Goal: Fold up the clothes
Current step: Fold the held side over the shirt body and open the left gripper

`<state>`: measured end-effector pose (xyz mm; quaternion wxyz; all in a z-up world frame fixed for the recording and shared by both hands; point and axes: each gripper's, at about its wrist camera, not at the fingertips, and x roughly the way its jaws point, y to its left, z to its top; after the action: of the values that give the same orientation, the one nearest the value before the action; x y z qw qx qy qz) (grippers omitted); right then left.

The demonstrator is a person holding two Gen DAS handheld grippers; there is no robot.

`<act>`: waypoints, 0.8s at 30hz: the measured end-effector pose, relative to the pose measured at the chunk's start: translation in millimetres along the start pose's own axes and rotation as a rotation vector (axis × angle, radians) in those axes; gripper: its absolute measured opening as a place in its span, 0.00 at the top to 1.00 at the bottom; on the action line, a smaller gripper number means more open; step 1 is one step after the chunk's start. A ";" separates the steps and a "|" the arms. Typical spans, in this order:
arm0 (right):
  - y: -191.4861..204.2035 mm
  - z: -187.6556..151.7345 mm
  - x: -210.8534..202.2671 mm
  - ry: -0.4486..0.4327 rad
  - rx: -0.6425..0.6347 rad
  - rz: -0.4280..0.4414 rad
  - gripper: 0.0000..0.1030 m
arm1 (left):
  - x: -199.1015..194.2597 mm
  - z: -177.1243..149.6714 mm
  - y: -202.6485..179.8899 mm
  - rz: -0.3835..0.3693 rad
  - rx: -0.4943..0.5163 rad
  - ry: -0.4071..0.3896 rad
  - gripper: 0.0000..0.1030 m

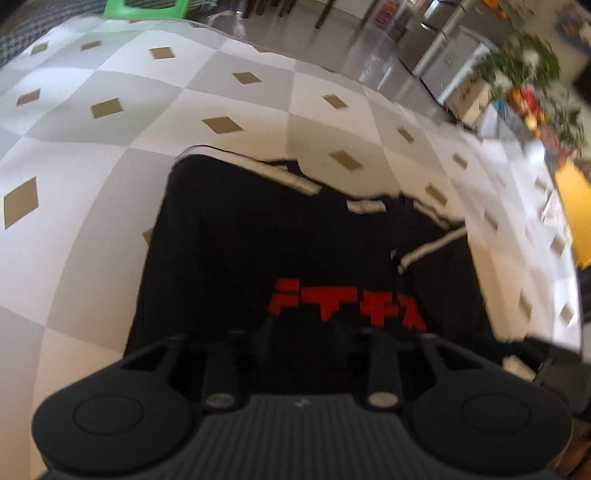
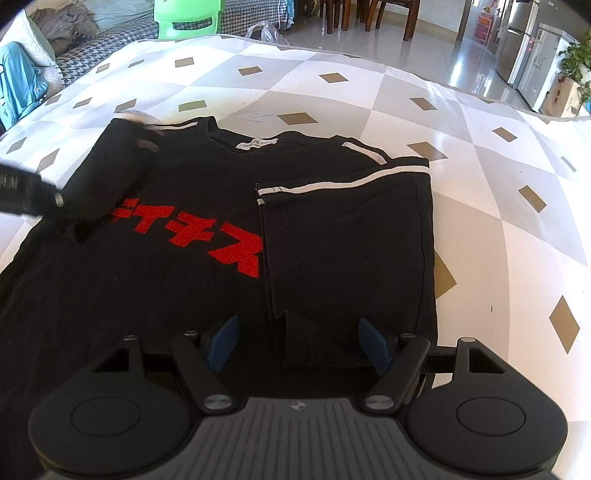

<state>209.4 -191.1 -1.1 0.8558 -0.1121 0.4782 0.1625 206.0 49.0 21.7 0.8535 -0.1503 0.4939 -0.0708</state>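
A black T-shirt [image 2: 177, 295] with red lettering [image 2: 207, 236] lies face up on the checked table cover [image 2: 332, 77]. Its right side and white-striped sleeve [image 2: 351, 240] are folded over the body. My right gripper [image 2: 299, 345] is open at the shirt's near edge; the folded flap's lower corner lies between the blue pads [image 2: 375, 345] without touching them. The left gripper [image 2: 146, 138] reaches in blurred from the left over the shirt's left shoulder. In the left wrist view the left gripper [image 1: 303, 332] hovers over the shirt [image 1: 240, 240] just below the lettering [image 1: 343, 306]. Its dark fingers stand apart and I see no cloth pinched between them.
The cover [image 1: 110, 147] extends beyond the shirt on all sides. A green plastic chair [image 2: 188, 18] and a sofa with clothes [image 2: 55, 29] stand behind the table. Wooden chairs [image 2: 388, 14], a fridge [image 2: 517, 44] and plants [image 1: 517, 66] are across the room.
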 end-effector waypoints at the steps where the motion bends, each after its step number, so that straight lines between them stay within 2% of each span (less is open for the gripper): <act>1: 0.0 0.1 0.0 0.000 0.000 0.000 0.30 | -1.5 -0.8 -1.7 0.008 0.010 -0.008 0.48; 3: 0.0 0.3 0.0 0.001 0.000 0.000 0.30 | -5.8 -0.2 -0.8 0.017 0.011 -0.024 0.43; 5: 0.0 0.5 0.0 0.001 0.001 0.000 0.30 | -10.1 1.6 3.1 0.025 -0.009 -0.041 0.27; 6: 0.0 0.5 0.0 0.002 0.001 -0.001 0.30 | -11.5 2.8 6.5 0.035 -0.025 -0.049 0.25; 15: -1.3 1.8 0.5 0.000 -0.003 0.002 0.30 | -8.8 16.9 40.4 0.129 -0.157 -0.098 0.18; 17: -0.9 1.3 0.6 -0.002 -0.003 0.002 0.30 | -10.2 22.8 48.5 0.154 -0.191 -0.131 0.11; 19: -0.8 0.9 0.6 -0.004 -0.003 0.002 0.30 | -10.7 28.6 54.5 0.196 -0.216 -0.164 0.04; 24: -0.8 -1.9 -0.6 -0.011 -0.012 0.008 0.29 | -0.2 41.1 64.3 0.307 -0.217 -0.182 0.03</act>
<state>207.9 -192.6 -1.6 0.8570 -0.1144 0.4731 0.1693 239.6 117.4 20.1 0.8741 -0.1703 0.4366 0.1276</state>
